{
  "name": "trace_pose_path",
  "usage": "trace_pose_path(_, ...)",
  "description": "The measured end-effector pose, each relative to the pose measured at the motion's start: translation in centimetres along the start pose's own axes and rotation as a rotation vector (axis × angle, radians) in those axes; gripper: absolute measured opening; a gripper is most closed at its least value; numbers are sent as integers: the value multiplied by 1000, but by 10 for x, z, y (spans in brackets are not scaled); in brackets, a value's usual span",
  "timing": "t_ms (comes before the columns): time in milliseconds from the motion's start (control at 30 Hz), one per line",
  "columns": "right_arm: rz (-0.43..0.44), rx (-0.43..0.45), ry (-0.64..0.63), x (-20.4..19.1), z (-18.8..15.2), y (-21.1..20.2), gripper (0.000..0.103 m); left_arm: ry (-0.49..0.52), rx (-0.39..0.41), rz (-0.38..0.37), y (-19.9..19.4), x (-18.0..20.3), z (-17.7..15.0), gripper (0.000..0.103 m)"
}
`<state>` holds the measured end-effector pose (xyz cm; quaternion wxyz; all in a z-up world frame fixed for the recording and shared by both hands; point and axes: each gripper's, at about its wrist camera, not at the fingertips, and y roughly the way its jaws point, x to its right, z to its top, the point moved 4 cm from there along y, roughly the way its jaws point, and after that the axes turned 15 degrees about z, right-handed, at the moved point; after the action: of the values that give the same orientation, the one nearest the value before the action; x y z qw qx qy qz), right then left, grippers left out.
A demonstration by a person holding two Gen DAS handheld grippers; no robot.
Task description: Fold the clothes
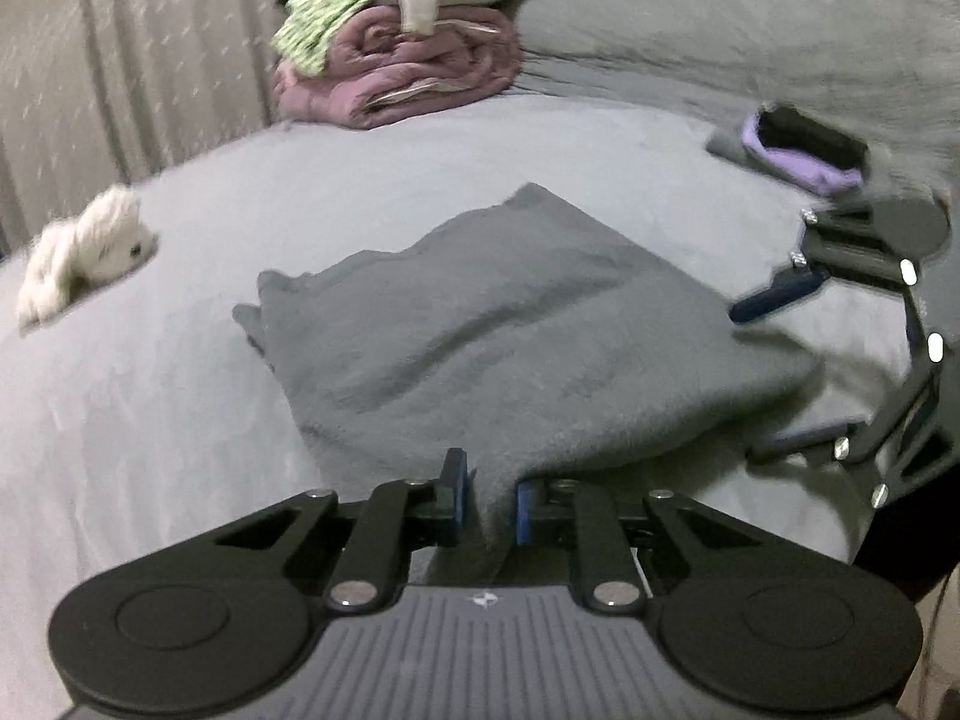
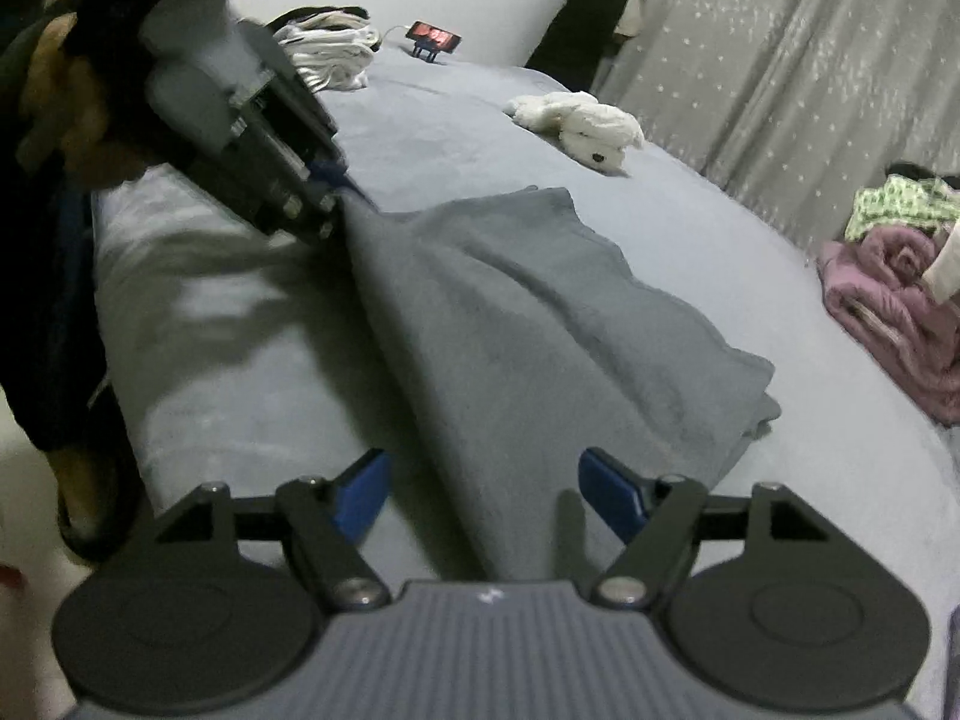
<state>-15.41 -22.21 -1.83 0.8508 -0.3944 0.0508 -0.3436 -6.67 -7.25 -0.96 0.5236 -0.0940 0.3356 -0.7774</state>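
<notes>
A grey folded garment (image 1: 510,324) lies on the grey bed sheet (image 1: 150,408). My left gripper (image 1: 491,498) is shut on its near edge, and the cloth bunches up between the blue pads. The right wrist view shows that same left gripper (image 2: 336,204) pinching a raised corner of the garment (image 2: 528,324). My right gripper (image 2: 480,492) is open, its blue pads wide apart, and the garment's other near edge lies between them without being pressed. In the left wrist view the right gripper (image 1: 759,375) straddles the cloth's right corner.
A pile of folded clothes (image 1: 408,66) with a mauve blanket sits at the far side of the bed. A white plush toy (image 1: 84,258) lies to the left, and a purple and black item (image 1: 804,150) to the right. A phone on a stand (image 2: 433,36) and a curtain (image 2: 780,60) stand beyond.
</notes>
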Motion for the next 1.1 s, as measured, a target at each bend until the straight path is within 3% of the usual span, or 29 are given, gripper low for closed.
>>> trace_pose_path(67, -38, -3, -17, 1, -4, -1, 61, -12, 2, -4, 1, -3, 3, 16)
trace_pose_path(133, -73, -21, -34, 4, -7, 1, 41, -10, 8, -3, 1, -3, 5, 16)
trace_pose_path(167, -84, -29, -43, 5, -8, 2, 24, -1, 12, 0, 2, -3, 5, 17)
trace_pose_path(200, -96, -19, -51, 6, -8, -1, 17, 8, 17, 3, 2, -3, 6, 18)
trace_pose_path(367, -139, 104, 3, 20, -1, -28, 13, 119, 60, 41, -4, 3, 2, 29)
trace_pose_path(567, -145, 95, -9, 21, -3, -33, 12, 204, 65, 73, -5, 4, -5, 30)
trace_pose_path(733, -138, 98, 1, 28, -4, -37, 12, 315, 98, 141, -12, 6, -13, 28)
trace_pose_path(900, -139, 91, -2, 28, -3, -37, 11, 344, 135, 150, -19, 2, -14, 20)
trace_pose_path(1100, -141, 126, 19, 32, 4, -41, 11, 287, 148, 159, -19, -8, -3, 16)
